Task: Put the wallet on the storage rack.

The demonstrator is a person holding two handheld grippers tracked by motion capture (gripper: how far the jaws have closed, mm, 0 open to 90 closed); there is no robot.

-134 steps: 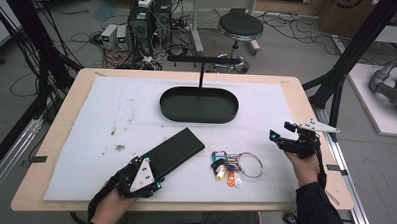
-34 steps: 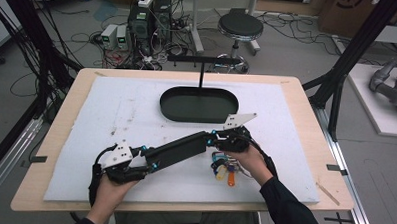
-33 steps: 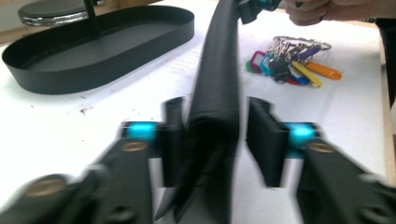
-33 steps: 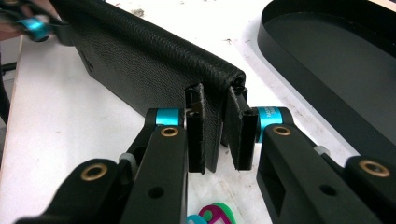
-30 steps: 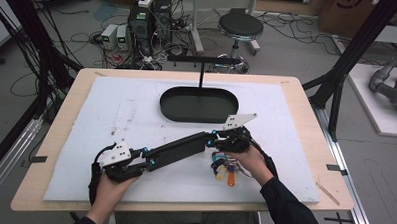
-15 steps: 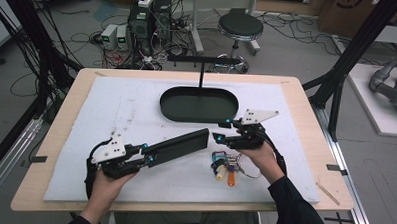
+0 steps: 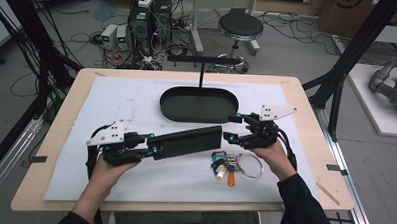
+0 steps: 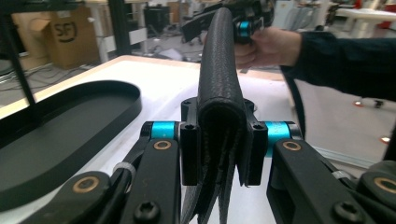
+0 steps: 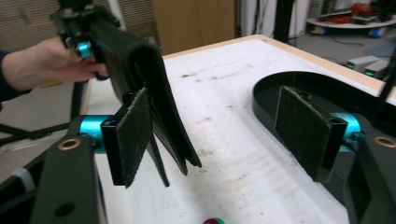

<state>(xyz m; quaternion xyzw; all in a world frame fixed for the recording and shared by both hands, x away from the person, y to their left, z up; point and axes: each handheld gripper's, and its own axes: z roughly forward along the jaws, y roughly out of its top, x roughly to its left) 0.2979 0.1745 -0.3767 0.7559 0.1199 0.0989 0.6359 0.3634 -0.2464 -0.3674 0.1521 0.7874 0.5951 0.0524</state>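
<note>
A bunch of keys (image 7: 232,165) lies on the white mat (image 7: 111,104) near the table's front edge. The black oval tray (image 7: 199,104) toward the back edge is empty. The left gripper (image 7: 152,149) clamps one end of a black wallet (image 7: 188,140), held above the mat; the right gripper (image 7: 232,128) gapes wide at its free end.

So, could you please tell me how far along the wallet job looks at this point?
Done: the left gripper is shut on the black wallet, lifted off the table. In hand: the open right gripper sits at its free end. Left: the keys lie untouched; the oval tray holds nothing.
</note>
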